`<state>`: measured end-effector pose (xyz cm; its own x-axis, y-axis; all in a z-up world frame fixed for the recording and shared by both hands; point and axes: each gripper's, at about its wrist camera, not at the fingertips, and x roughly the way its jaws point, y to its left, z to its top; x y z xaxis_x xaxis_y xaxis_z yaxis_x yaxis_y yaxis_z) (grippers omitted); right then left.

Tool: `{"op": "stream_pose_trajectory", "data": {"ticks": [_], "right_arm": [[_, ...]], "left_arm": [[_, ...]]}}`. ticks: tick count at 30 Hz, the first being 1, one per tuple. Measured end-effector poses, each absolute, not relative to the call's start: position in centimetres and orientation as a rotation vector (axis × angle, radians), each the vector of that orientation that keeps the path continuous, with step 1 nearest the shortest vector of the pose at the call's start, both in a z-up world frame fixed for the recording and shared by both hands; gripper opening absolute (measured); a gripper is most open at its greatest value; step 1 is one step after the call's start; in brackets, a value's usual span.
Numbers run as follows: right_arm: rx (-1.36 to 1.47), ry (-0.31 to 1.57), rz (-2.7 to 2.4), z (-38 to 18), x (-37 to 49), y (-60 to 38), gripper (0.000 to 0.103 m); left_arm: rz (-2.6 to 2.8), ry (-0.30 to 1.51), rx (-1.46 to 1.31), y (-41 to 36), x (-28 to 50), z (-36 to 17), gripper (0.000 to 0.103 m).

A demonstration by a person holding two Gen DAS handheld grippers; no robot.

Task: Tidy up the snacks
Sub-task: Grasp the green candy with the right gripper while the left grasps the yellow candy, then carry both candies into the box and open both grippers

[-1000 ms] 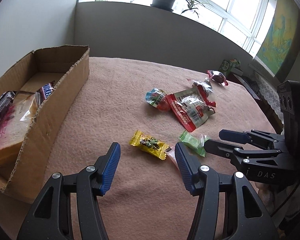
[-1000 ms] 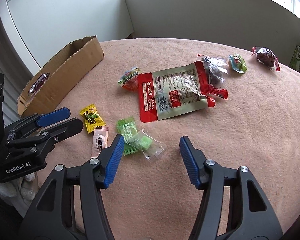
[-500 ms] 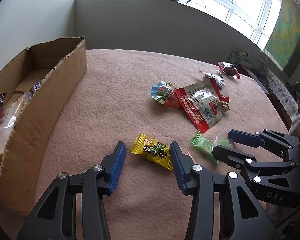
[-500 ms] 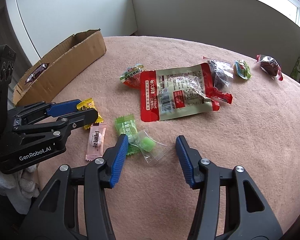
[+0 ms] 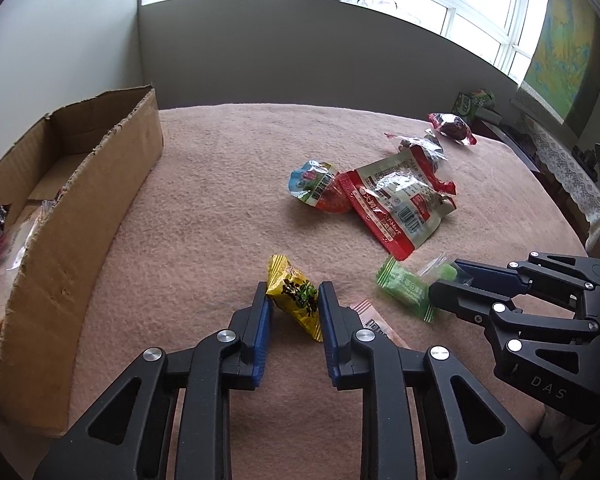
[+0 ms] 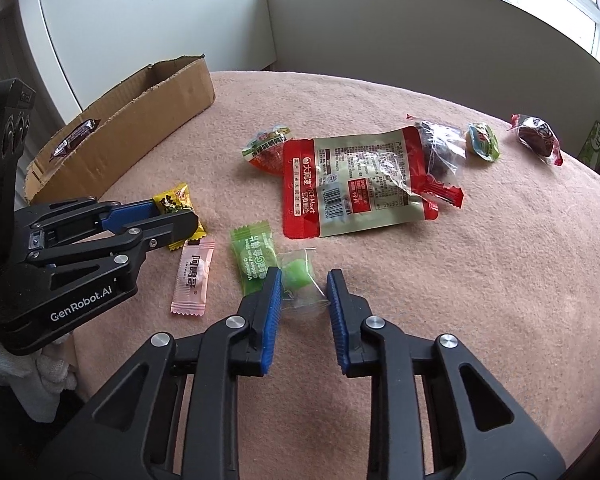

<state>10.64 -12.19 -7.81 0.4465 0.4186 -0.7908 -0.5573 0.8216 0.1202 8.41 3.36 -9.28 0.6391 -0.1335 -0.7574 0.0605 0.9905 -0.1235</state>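
Snacks lie scattered on a pink tablecloth point(image 5: 220, 184). My left gripper point(image 5: 293, 300) is closing, and its blue pads press both sides of a yellow candy point(image 5: 296, 292) that lies on the cloth. The right wrist view shows that gripper point(image 6: 176, 216) from the side, with the yellow candy point(image 6: 176, 198) between its fingers. My right gripper point(image 6: 302, 280) is shut on a green candy in a clear wrapper point(image 6: 296, 276), which also rests on the cloth. A green packet point(image 6: 252, 260) and a pink sachet point(image 6: 194, 276) lie between the two grippers.
An open cardboard box point(image 5: 80, 208) stands at the left with a chocolate bar and other packets inside. Farther out lie a red-and-white pouch point(image 5: 396, 204), a small blue-and-red packet point(image 5: 316, 188) and several dark wrapped snacks. A gloved hand shows at the lower left of the right wrist view.
Both grippers' jaws have narrowed from wide apart. The left ones came in around the yellow candy and now touch it. The right ones closed onto the clear-wrapped green candy.
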Motion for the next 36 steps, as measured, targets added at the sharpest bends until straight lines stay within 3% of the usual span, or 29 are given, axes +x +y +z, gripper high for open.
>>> {"op": "stream_pose_trajectory", "data": {"ticks": [15, 24, 36], "right_arm": [[-0.111, 0.911, 0.588, -7.0, 10.7, -13.9, 0.023], [-0.092, 0.896, 0.575, -6.9, 10.5, -14.4, 0.023], [-0.08, 0.82, 0.609, -2.7, 9.9, -12.5, 0.023]], "left_arm": [[-0.121, 0.846, -0.136, 3.9, 8.2, -8.7, 0.011], [-0.118, 0.83, -0.16, 4.4, 7.9, -8.4, 0.011], [-0.123, 0.692, -0.234, 6.5, 5.6, -4.0, 0.011]]}}
